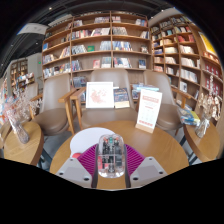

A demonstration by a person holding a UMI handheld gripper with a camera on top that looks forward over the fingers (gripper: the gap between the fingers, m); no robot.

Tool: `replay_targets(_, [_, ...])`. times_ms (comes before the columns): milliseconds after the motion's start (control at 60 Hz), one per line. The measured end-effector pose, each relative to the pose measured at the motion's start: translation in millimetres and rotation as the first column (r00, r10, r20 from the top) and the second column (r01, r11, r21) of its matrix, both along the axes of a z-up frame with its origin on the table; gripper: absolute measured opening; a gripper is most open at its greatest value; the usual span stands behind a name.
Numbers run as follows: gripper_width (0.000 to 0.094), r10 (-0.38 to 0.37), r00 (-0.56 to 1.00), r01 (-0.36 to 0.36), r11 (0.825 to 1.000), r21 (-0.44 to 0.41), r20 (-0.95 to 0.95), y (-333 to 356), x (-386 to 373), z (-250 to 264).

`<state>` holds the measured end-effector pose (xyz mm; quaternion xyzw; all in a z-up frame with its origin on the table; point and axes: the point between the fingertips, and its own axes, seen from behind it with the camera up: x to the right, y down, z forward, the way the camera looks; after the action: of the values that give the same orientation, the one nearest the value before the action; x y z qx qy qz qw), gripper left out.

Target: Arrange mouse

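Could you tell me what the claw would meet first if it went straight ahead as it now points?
The mouse already sits between the claw's pads, so it comes first. Past it lies bare table, then probably the upright sign at the far edge, though depth is unclear.

a clear glossy plastic mouse (111,155) rests on a smooth wooden table (160,148) near a paper sign (148,107).

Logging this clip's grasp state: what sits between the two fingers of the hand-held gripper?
In the gripper view, a see-through mouse stands between the fingers of the hand-held gripper, over the round wooden table. The pink pads flank it; contact is unclear.
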<state>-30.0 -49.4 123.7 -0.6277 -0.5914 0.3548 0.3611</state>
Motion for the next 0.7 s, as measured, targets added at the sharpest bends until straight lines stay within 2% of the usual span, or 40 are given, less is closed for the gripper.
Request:
replay_targets(83, [0.037, 0.029, 0.999, -0.028, 1.0, 0.004, -0.016, -19.8, -51.3, 0.2])
replay_targets(233, [0.0371, 0.081, 0.995, -0.08, 0.997, -0.021, 0.057, -56.3, -118.1, -57.6])
replay_targets(300, [0.0372, 0.1, 0.991, -0.1, 0.995, 0.0, 0.092, -63.7, -131.6, -87.0])
replay_targets(483, [0.0395, 0.084, 0.988, -0.082, 0.996, -0.018, 0.132, -67.5, -142.7, -133.6])
replay_targets(633, [0.0504, 0.096, 0.989, -0.097, 0.995, 0.0, 0.111, -65.5, -147.4, -130.0])
replay_targets(667, [0.0618, 0.092, 0.989, -0.094, 0.996, 0.012, 0.112, -63.3, -146.3, -130.1])
replay_targets(700, [0.0779, 0.086, 0.99, -0.089, 0.996, 0.024, 0.115, -60.7, -143.9, -129.5])
